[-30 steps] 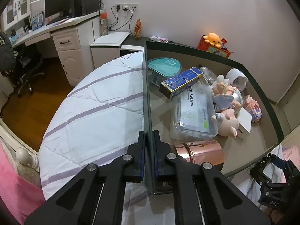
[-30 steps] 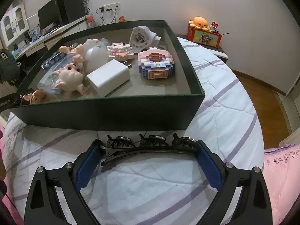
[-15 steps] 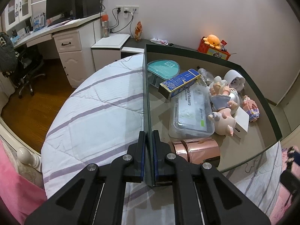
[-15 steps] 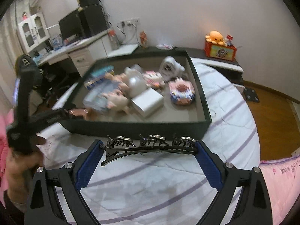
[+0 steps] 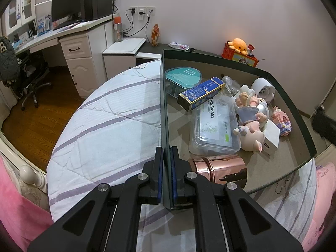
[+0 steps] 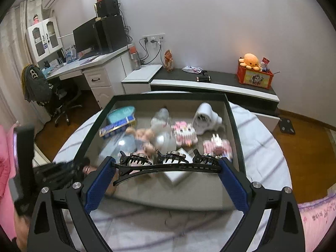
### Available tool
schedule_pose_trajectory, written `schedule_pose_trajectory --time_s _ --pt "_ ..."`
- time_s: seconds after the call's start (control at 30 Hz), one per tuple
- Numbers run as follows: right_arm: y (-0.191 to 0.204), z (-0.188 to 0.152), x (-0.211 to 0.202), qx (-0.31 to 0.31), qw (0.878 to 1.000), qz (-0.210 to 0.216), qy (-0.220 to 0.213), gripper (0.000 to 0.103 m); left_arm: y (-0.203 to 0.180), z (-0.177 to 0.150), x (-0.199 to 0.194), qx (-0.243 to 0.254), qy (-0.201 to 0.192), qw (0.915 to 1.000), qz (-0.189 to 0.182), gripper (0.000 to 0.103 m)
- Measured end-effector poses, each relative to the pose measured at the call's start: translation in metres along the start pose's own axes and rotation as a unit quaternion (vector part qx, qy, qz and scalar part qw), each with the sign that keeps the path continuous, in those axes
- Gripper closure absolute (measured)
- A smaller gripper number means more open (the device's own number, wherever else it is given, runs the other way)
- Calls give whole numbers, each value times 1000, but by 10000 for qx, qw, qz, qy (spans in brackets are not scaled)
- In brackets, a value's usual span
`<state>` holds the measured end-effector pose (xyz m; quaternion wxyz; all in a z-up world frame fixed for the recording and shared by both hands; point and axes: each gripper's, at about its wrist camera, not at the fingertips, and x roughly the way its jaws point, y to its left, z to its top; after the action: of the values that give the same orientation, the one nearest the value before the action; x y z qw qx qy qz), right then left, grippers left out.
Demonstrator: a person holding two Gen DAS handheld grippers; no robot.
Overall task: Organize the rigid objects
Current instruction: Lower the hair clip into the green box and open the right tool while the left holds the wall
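Box: dark green shallow box with tan floor, resting on the bed; fills the right half of the left wrist view and the centre of the right wrist view.
Left gripper: lower centre of its frame, jaws clenched on the box's near left wall, blue pads pressed to either side of the thin edge.
Right gripper: lower centre of its frame, jaws spread wide and grasping the hair clip by its two ends.
Hair clip: long black clip with three claw sections, lying crosswise between the blue pads, in front of the box's near half in the picture; height above the floor cannot be told.
Contents, upper left of box: teal-lidded clear container; blue and gold carton tilted against it.
Contents, centre: clear plastic case labelled Dental Flossers; doll figures leaning on its right side.
Contents, near edge: rose-gold tin lying on its side, just beside the left gripper.
Contents, right: white block; pink brick model; white round device toward the far right corner.
Bedding: white quilt with purple stripes, left half of the left wrist frame.
Background: white desk with monitor, upper left; orange plush octopus on a red box, upper right.
Image quality: box contents blurred in the right wrist view.
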<state>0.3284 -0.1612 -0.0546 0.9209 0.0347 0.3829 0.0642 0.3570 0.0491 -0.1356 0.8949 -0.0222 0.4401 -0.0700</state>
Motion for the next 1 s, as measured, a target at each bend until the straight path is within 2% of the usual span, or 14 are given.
schedule_pose_trajectory --time_s 0.3,0.67,0.77,1.0 --pt "7 21 38 -120 9999 37 81 6 0 1 1 -6 51 10000 50 97" --pt "2 22 77 -124 9989 -163 421 5 -1 4 5 7 99 9999 114 98" --pt "-3 19 78 -48 9987 -226 445 0 -2 4 5 1 104 9999 128 98" --pt "-9 17 61 99 9994 -248 229 0 -2 5 5 61 92 9998 179 98"
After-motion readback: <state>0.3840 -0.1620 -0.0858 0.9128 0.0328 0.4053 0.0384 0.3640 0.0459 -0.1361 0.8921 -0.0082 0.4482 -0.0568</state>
